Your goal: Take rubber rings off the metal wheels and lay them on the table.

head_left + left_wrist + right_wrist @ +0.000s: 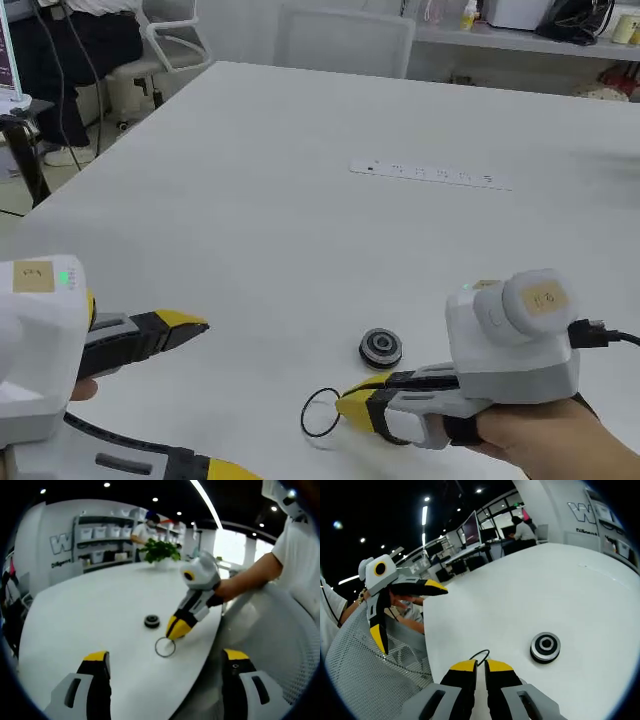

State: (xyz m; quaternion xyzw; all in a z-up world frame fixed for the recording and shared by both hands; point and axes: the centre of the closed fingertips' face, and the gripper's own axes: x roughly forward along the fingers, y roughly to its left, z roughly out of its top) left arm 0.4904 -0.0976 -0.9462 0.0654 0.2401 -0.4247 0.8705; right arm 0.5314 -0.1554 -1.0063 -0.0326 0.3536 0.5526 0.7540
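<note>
Lying flat on the white worktop (300, 230), the thin black rubber ring (320, 412) forms a bare loop near the dark-hubbed metal wheel (380, 346). The right gripper (345, 405) has its fingers clenched on the ring's edge. The left gripper (165, 655) has its fingers spread wide and empty.

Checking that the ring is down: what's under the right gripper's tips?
The ring lies flat on the table. The right gripper's shut tips cover its near edge and seem to pinch it. That covered stretch can't be seen. The wheel sits apart.
</note>
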